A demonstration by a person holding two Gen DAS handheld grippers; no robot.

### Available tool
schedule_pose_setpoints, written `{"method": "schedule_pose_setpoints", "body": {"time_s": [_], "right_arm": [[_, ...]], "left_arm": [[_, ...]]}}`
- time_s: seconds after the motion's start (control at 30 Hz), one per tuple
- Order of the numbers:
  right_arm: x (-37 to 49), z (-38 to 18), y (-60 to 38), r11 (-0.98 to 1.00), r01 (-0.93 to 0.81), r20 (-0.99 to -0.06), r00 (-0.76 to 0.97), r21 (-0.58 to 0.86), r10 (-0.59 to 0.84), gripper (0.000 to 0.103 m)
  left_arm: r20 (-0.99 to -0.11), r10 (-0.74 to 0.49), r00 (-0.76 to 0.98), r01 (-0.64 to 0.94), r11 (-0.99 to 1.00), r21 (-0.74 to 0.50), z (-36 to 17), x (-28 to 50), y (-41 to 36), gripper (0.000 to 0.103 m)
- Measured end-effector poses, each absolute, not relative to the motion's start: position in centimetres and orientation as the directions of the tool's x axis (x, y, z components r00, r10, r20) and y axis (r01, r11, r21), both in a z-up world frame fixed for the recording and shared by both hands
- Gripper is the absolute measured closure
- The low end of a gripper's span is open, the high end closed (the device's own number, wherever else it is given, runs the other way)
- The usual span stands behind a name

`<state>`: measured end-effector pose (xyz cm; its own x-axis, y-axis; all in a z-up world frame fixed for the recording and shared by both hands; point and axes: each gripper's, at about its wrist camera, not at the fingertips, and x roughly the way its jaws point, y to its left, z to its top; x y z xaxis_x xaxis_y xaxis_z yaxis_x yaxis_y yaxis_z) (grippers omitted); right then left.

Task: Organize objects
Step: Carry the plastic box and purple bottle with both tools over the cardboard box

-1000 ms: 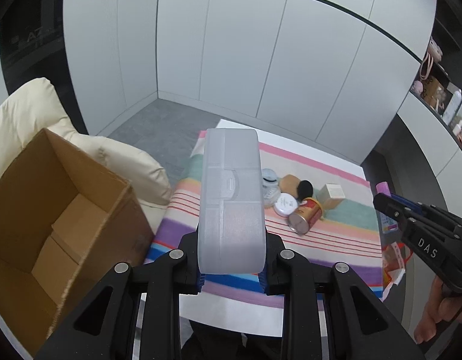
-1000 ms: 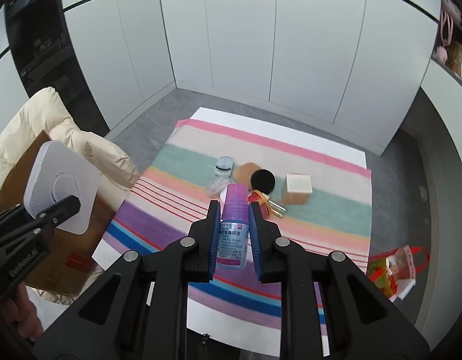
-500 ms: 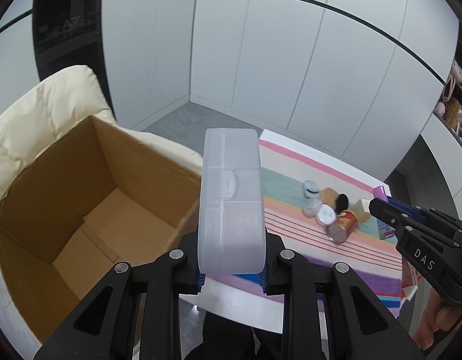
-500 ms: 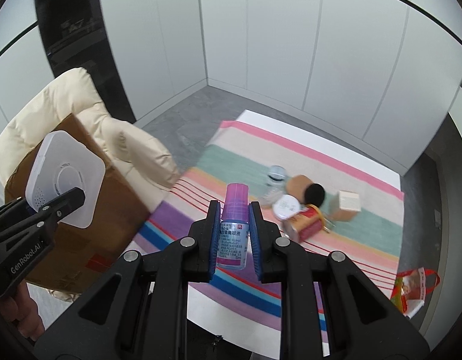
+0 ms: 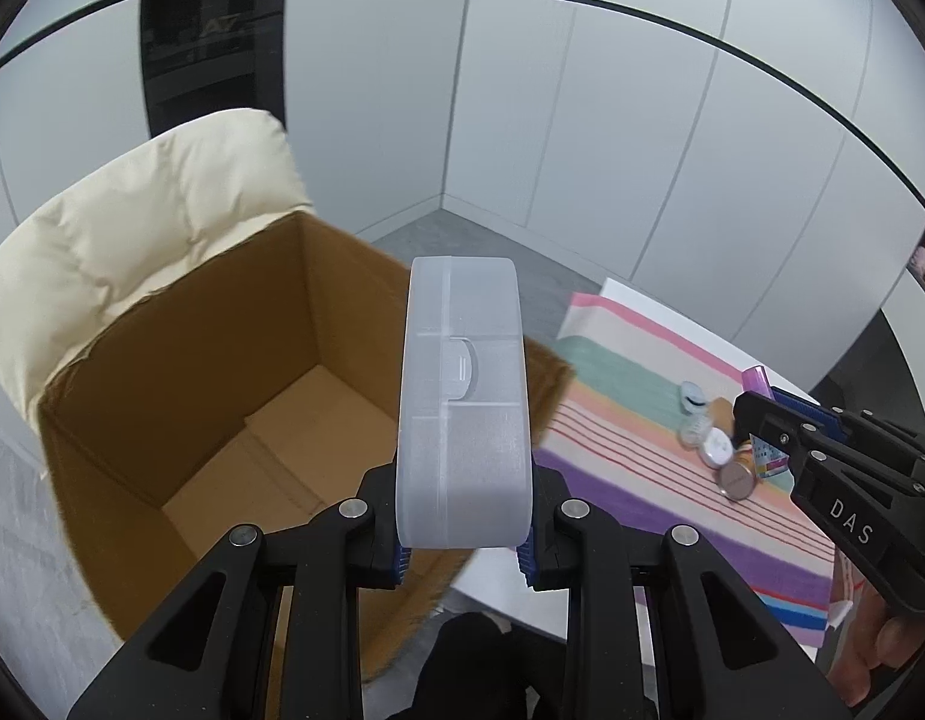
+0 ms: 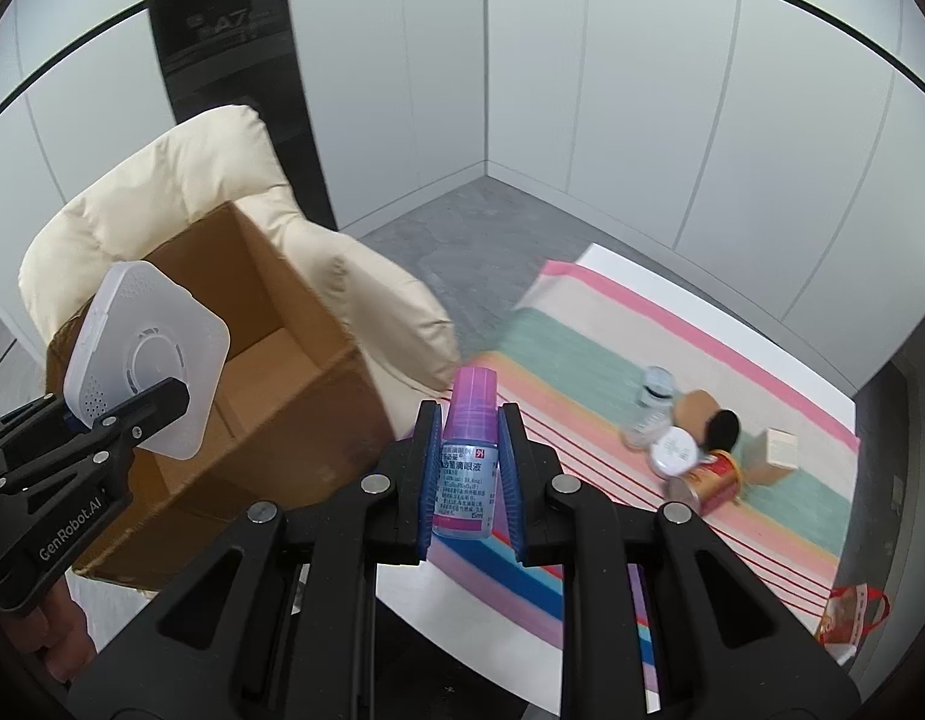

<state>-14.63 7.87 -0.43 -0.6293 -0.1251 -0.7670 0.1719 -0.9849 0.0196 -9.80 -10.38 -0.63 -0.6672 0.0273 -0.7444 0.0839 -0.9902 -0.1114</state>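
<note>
My left gripper [image 5: 464, 552] is shut on a frosted white plastic case [image 5: 464, 402], held edge-up over the near right side of an open cardboard box [image 5: 234, 396]. Seen from the right wrist view, that case [image 6: 147, 360] shows its square face above the box [image 6: 270, 372]. My right gripper [image 6: 467, 480] is shut on a small eye-drop bottle [image 6: 466, 462] with a purple cap, held above the edge of the striped cloth [image 6: 582, 360]. The right gripper [image 5: 756, 420] also shows at the right of the left wrist view.
The box sits on a cream padded chair [image 5: 132, 222]. On the striped cloth [image 5: 630, 396] lie several small jars, a can [image 6: 711, 477], a brush and a small carton [image 6: 780, 447]. A red bag [image 6: 852, 612] lies on the floor. White cabinet walls stand behind.
Both grippers have swung left, away from the cloth toward the cardboard box, each keeping its object. The box now fills the left wrist view under the case.
</note>
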Motion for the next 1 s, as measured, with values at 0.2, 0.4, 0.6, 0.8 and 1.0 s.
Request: {"method": "schedule_pose_setpoints", "body": {"time_s": [0.2,0.4,0.6,0.8,1.0], "right_arm": [[-14.7,-0.5,4.7,-0.974,0.225,-0.764,-0.625,0.019,-0.159,0.084],[-14.8,-0.4,1.7,-0.961,0.275,-0.761,-0.618,0.023,-0.195,0.084],[-14.8,-0.2,-1.2,-0.946,0.323,-0.756,-0.613,0.024,-0.228,0.084],[-15.0,-0.7,-4.0,-0.93,0.365,-0.765,-0.592,0.027,-0.254,0.084],[-15.1,-1.1,-6.2,-0.921,0.389,-0.773,-0.574,0.034,-0.271,0.083]], "left_arm": [[-0.745,-0.006,-0.667,0.131,-0.985,-0.109,-0.4,-8.8,-12.8,0.076],[-0.756,-0.035,-0.653,0.166,-0.981,-0.099,-0.6,-7.8,-14.8,0.075],[-0.762,-0.072,-0.644,0.194,-0.979,-0.071,-0.9,-7.1,-16.8,0.075],[-0.759,-0.103,-0.642,0.212,-0.976,-0.047,-1.0,-6.2,-18.6,0.064],[-0.727,-0.192,-0.659,0.283,-0.959,-0.003,-0.1,-4.8,-20.6,0.02]]}}
